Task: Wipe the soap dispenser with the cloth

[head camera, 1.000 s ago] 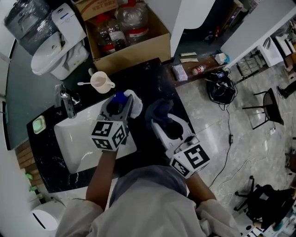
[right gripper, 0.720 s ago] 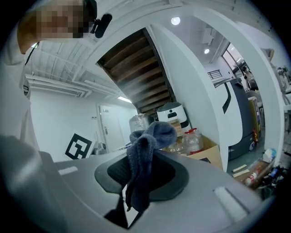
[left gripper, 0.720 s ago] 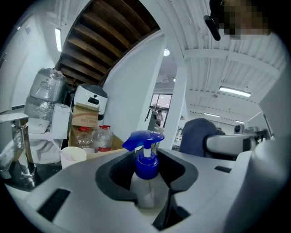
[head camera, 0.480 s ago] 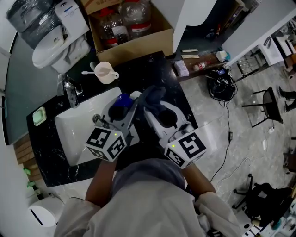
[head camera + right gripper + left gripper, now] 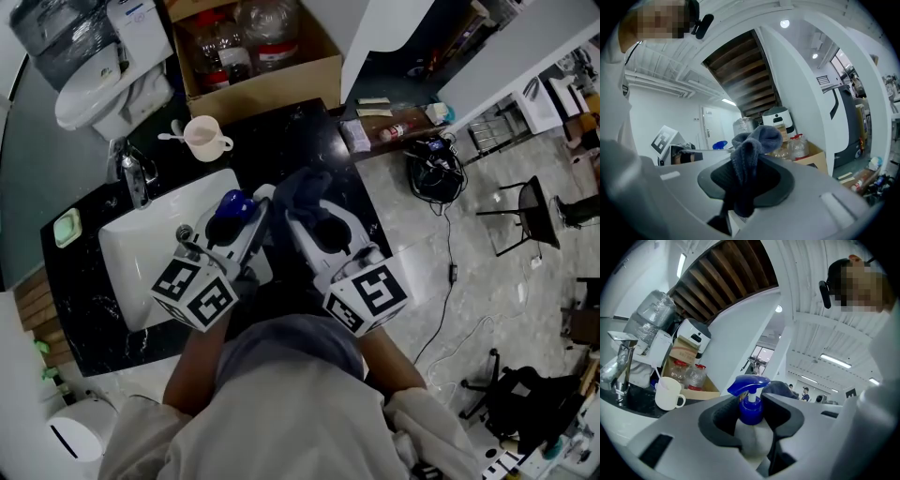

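The soap dispenser (image 5: 751,423), a pale bottle with a blue pump head (image 5: 232,203), sits upright between the jaws of my left gripper (image 5: 246,214), which is shut on its body just below the blue collar. It is lifted above the sink's right edge. My right gripper (image 5: 302,208) is shut on a bunched dark blue-grey cloth (image 5: 751,151) that sticks up past the jaws. In the head view the cloth (image 5: 305,190) sits right beside the bottle's pump; whether they touch is unclear.
A white sink (image 5: 127,253) with a chrome tap (image 5: 134,178) is set in the black counter (image 5: 295,141). A white mug (image 5: 204,139) with a spoon stands behind it. A cardboard box of bottles (image 5: 251,56) and a green soap dish (image 5: 67,228) lie further off.
My left gripper has risen with the dispenser and rolled, moving toward the cloth. The right gripper with the cloth has shifted a little toward the left one, so the two now stand side by side.
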`<state>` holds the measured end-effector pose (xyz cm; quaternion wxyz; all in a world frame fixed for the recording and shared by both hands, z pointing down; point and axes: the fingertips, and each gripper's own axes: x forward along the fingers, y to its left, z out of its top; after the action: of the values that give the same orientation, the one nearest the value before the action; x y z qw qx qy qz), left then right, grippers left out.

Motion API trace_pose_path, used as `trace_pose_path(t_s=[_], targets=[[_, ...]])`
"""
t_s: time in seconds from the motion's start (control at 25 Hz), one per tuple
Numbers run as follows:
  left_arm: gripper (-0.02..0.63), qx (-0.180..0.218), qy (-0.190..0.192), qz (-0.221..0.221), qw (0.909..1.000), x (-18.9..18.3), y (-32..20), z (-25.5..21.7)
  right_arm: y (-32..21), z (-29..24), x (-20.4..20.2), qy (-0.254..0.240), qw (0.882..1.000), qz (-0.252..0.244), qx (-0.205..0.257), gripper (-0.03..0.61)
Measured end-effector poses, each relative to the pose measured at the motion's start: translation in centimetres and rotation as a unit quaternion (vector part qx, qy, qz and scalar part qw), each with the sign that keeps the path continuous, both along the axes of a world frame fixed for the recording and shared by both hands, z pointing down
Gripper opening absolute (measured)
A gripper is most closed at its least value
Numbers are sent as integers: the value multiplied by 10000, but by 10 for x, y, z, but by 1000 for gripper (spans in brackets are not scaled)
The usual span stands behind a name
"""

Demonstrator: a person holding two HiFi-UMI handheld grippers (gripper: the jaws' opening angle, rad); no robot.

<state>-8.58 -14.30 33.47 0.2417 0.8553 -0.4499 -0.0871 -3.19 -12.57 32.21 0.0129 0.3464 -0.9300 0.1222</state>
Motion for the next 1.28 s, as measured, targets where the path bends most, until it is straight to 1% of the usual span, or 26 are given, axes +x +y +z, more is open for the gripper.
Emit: trace_pose_path(t_s=[0.16, 0.36, 0.56, 0.92, 1.08, 1.28], targets=[[146, 4, 50, -36, 10000, -6, 1, -5, -1, 9, 2, 132, 9999, 102, -44, 78], [146, 11, 127, -81, 9999, -12, 3, -10, 0, 28, 12, 311, 9989, 264, -229, 78], [146, -37, 219, -142, 9997, -19, 8, -12, 1, 44, 18, 452, 9977, 323, -398, 79], [146, 79, 280, -165, 9994, -24, 10, -21, -3, 73, 41, 755, 9928, 642, -666, 80], [146, 67, 349, -221, 9991, -26, 6, -21, -4, 82, 47, 766, 9911, 782, -760, 80], [146, 25, 381, -307, 9988, -27, 4, -19, -2, 83, 45, 778, 9902, 880, -752, 78]])
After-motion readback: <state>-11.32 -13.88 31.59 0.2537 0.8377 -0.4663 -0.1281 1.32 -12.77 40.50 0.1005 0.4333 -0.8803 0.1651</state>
